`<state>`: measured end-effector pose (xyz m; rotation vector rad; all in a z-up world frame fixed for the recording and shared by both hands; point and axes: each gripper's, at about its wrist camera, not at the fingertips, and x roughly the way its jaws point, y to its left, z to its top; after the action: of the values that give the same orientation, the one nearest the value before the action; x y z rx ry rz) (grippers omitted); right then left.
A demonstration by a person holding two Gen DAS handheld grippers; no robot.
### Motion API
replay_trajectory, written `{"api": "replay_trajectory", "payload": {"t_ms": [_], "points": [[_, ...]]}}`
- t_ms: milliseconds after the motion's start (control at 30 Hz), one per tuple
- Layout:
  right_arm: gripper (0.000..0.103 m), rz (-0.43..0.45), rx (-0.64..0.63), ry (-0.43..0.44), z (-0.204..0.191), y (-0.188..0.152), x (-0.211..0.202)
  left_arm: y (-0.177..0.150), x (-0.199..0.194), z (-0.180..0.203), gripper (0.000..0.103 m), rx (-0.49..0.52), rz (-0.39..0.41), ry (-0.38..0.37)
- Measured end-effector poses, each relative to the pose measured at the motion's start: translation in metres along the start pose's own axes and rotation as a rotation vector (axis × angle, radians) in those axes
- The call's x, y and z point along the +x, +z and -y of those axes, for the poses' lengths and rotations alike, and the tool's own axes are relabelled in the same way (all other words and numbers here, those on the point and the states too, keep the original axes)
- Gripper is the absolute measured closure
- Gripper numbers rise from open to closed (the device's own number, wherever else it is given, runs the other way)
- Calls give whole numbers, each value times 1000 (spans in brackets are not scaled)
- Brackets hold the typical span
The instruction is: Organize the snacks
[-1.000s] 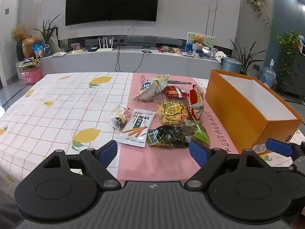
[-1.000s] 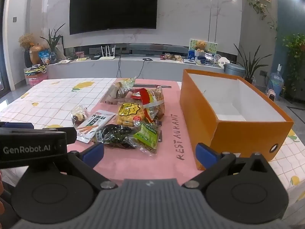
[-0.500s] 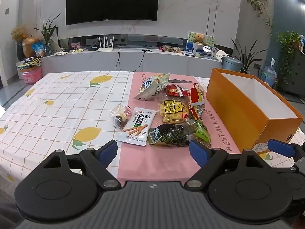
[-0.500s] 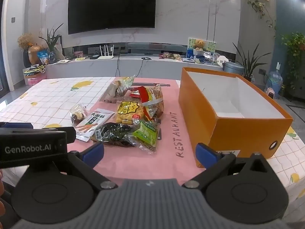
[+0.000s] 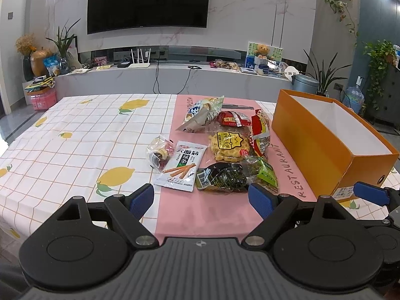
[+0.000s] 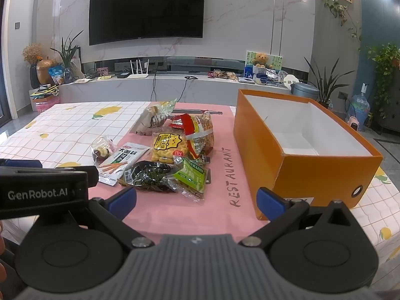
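Several snack packets lie in a pile on the pink mat (image 5: 215, 212): a white spicy-stick packet (image 5: 181, 166), a dark packet (image 5: 221, 176), a green raisin packet (image 6: 191, 175), a yellow packet (image 5: 228, 145), a red-and-yellow bag (image 6: 200, 130) and a small clear candy bag (image 5: 160, 151). An open, empty orange box (image 6: 312, 172) stands to their right. My left gripper (image 5: 201, 201) is open and empty just short of the pile. My right gripper (image 6: 197, 203) is open and empty, between the pile and the box.
The table wears a white lemon-print cloth (image 5: 75, 145). The left gripper's body (image 6: 42, 187) crosses the right wrist view at the left. A metal tool (image 6: 197, 111) lies behind the pile. A TV counter (image 5: 175, 77) stands beyond the table.
Both grippers have moved slightly forward and toward the table; the snacks and box look a little nearer. Nothing on the table has moved.
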<state>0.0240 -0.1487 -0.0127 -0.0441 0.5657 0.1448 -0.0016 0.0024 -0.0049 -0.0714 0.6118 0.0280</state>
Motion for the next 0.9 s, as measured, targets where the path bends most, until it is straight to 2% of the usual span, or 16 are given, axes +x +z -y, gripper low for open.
{"api": "replay_trajectory", "payload": {"t_ms": [900], "points": [[3,-6,-14,-16,-4,-2,1,-3,2,-1,3,-6,-17,6]]}}
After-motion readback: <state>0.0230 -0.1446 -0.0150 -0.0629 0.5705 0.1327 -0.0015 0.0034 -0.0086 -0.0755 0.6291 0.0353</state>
